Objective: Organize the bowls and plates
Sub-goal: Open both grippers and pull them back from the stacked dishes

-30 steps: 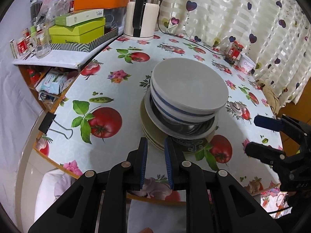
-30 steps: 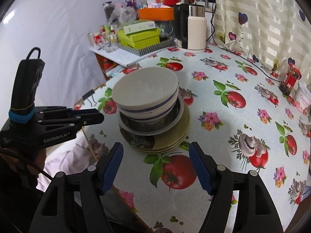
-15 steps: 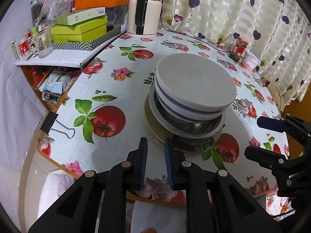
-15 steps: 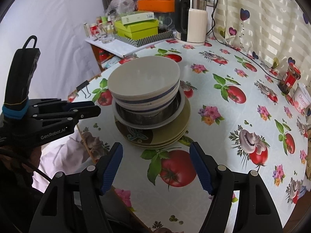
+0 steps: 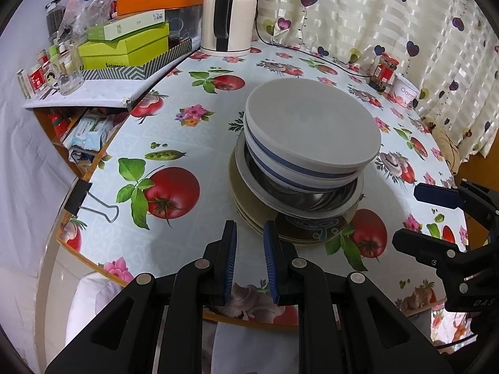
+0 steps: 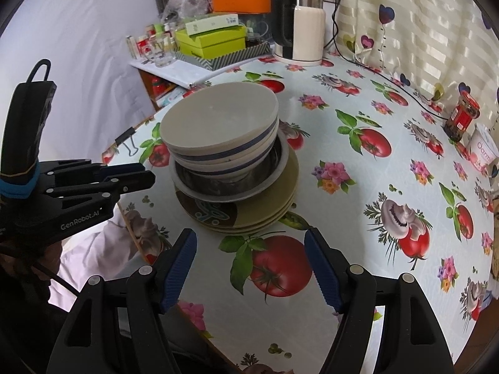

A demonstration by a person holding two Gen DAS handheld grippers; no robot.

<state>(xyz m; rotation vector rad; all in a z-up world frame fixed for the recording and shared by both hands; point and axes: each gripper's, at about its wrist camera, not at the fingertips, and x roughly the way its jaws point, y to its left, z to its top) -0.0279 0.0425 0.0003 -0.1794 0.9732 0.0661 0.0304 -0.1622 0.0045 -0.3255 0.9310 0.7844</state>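
So the whole pile sits in one spot near the table's front edge: two white ceramic bowls with a blue band [image 5: 312,143] nested together, inside a shiny stainless steel bowl [image 6: 227,180], on top of a few olive-green plates with a dark patterned patch [image 6: 249,215]. All of it rests on the tomato-and-flower print tablecloth [image 5: 193,143].

What's changed over the last second is pretty minor: both cameras have drifted in a bit closer and the stack looks slightly bigger in both views, but the dishes themselves sit exactly as they did. Nothing lifted, nothing shifted.

The left gripper [image 5: 249,240] has its blue pads close together with just a narrow gap, nothing between them, hovering just short of the plates' rim. The right gripper [image 6: 251,252] is spread wide and empty, pointed at the stack from the other side.

My read: bowls over plates in one tidy tower could be the sorted result, or it could be a mixed heap about to be split into bowls and plates. Can't tell which from here. The closing-in hints at more handling, though.
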